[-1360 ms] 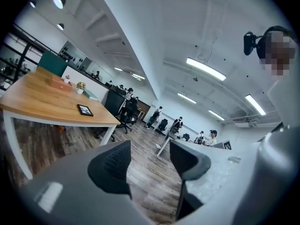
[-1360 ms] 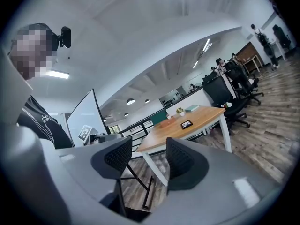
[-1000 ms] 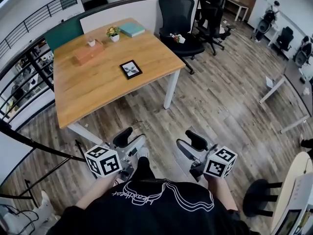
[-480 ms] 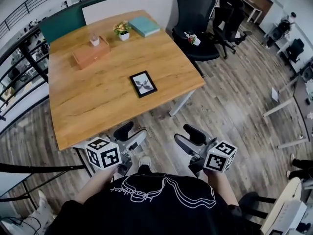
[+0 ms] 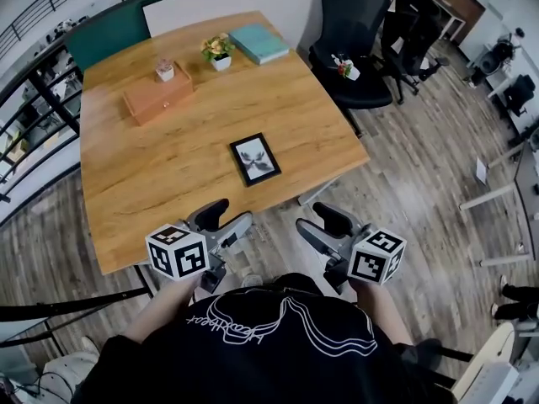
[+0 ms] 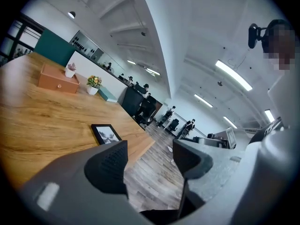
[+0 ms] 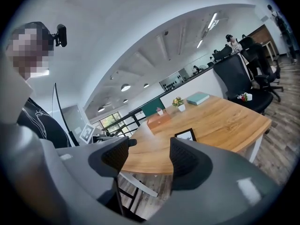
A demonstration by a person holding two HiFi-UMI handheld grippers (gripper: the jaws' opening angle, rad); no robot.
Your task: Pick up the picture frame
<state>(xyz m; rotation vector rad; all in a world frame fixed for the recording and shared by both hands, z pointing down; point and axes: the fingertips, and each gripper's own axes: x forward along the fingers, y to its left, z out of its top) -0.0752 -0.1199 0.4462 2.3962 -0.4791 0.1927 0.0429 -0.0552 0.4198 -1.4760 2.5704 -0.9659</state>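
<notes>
A small black picture frame (image 5: 255, 158) lies flat on the wooden table (image 5: 152, 183), near its front right part. It also shows in the left gripper view as the picture frame (image 6: 106, 133) and in the right gripper view as the picture frame (image 7: 186, 135). My left gripper (image 5: 225, 218) hovers at the table's front edge, open and empty. My right gripper (image 5: 318, 225) hangs off the table's front right corner above the floor, also open and empty. Both are short of the frame. The jaws of each stand well apart.
At the back of the table sit an orange box (image 5: 157, 98) with a tiny potted plant (image 5: 165, 69), a flower pot (image 5: 219, 51) and a teal book (image 5: 259, 43). A black office chair (image 5: 352, 53) stands at the right. A black railing (image 5: 38, 99) runs along the left.
The table and picture frame have come closer in the head view; both grippers, open throughout, now sit at the table's front edge.
</notes>
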